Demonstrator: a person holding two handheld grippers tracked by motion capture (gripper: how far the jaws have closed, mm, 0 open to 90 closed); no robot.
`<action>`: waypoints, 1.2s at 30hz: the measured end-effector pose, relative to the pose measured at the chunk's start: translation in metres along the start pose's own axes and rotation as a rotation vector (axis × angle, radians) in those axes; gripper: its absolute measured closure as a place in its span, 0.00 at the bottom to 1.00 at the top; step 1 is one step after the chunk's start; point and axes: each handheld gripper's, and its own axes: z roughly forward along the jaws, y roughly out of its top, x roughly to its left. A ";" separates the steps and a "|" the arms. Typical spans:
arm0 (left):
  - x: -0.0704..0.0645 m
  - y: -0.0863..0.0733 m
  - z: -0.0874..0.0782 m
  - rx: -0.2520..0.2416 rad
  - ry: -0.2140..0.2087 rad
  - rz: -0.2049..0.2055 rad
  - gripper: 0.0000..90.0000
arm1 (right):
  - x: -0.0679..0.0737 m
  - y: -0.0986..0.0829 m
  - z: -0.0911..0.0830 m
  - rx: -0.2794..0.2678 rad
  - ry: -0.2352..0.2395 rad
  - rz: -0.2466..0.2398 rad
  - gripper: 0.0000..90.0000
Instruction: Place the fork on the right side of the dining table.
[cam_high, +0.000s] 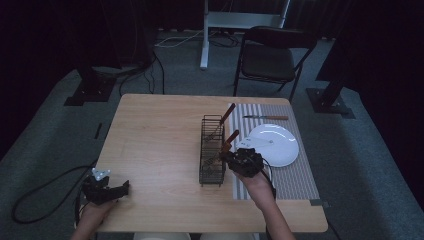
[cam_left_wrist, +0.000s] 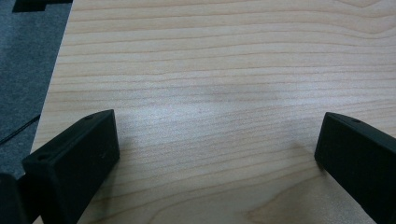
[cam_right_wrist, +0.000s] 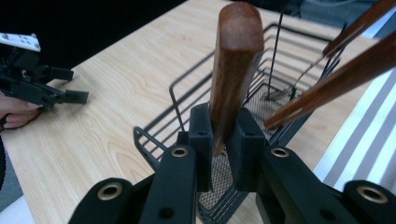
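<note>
A light wooden table (cam_high: 160, 150) stands on grey carpet (cam_high: 45, 135) in a dim room, its grain pale and streaked. Beyond its far right corner sits a black folding chair (cam_high: 270, 57). A white stand's post (cam_high: 204, 35) rises at far centre, with cables (cam_high: 150, 70) trailing over the floor to its left. Black base plates (cam_high: 90, 92) rest on the carpet at far left and far right (cam_high: 330, 102). The far background lies in darkness.

Pale wood-grain worktop (cam_high: 155, 145) showing; black wire basket (cam_high: 212, 150); reddish-brown wooden handle (cam_right_wrist: 233, 60); white plate (cam_high: 277, 145) sitting on grey-and-white striped mat (cam_high: 295, 175); black chair (cam_high: 272, 55).
</note>
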 end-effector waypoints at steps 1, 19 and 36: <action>0.000 0.000 0.000 0.000 0.000 0.001 0.00 | 0.001 0.002 -0.003 -0.009 -0.006 -0.006 0.90; 0.000 0.000 0.000 0.000 0.000 0.001 0.00 | 0.003 0.031 -0.078 -0.168 -0.071 -0.002 0.90; 0.000 0.000 0.000 0.001 0.004 -0.003 0.00 | -0.046 -0.026 -0.102 -0.133 -0.249 0.149 0.90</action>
